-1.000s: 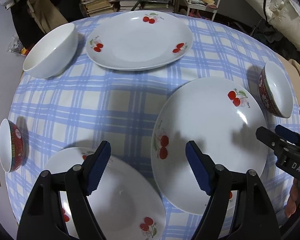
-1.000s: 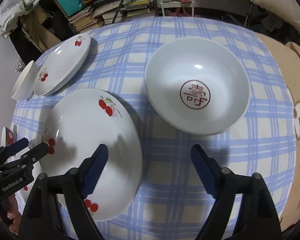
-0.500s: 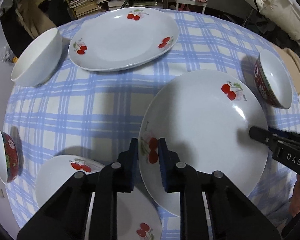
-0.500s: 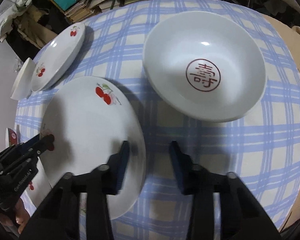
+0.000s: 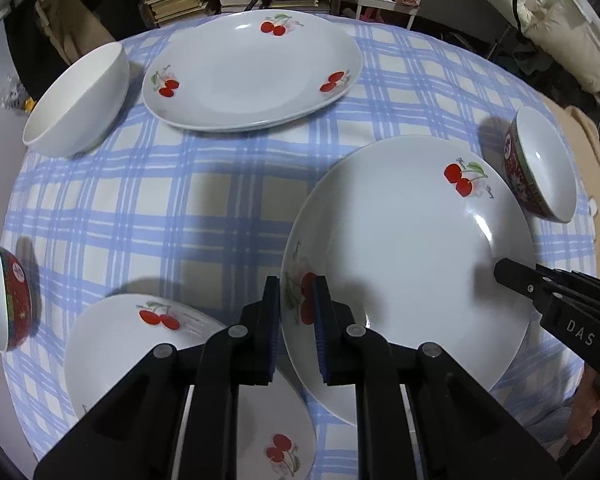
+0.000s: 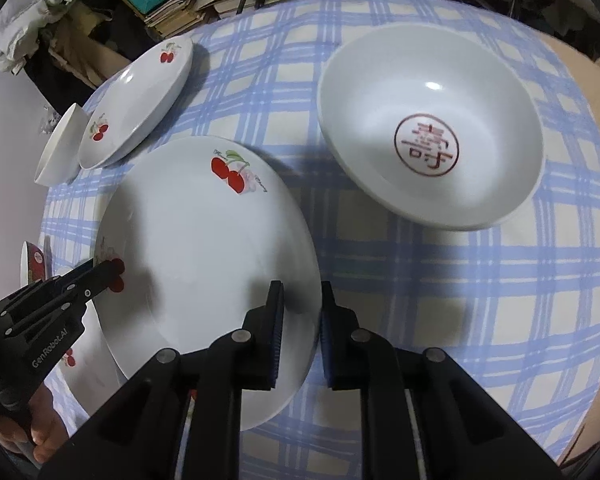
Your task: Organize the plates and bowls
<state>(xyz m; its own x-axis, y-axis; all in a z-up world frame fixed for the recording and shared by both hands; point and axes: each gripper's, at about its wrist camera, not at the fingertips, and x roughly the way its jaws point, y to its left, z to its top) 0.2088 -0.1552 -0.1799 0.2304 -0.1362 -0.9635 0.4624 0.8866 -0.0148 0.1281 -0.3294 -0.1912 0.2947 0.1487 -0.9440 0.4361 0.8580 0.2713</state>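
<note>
A large white plate with cherries [image 5: 412,248] lies mid-table, also in the right wrist view [image 6: 204,248]. My left gripper [image 5: 296,282] straddles its left rim, and its blue pads are closing with the rim pinched between them. My right gripper [image 6: 301,286] has its jaws closing on the opposite rim, one pad inside the plate and one outside. Each gripper shows in the other's view: the right gripper [image 5: 504,270] at the plate's right edge, the left gripper [image 6: 112,270] on the cherry print.
On the blue checked cloth [image 5: 180,208] stand an oval cherry plate [image 5: 252,72], a white bowl [image 5: 80,100], two red-patterned bowls [image 5: 540,164] [image 5: 8,300], a near cherry plate [image 5: 140,360] and a wide white bowl with a red character [image 6: 428,128]. Books and clutter lie behind the table.
Both grippers went from wide open to nearly closed, their pads coming together on opposite rims of the large cherry plate. Neither hand shifted much.
</note>
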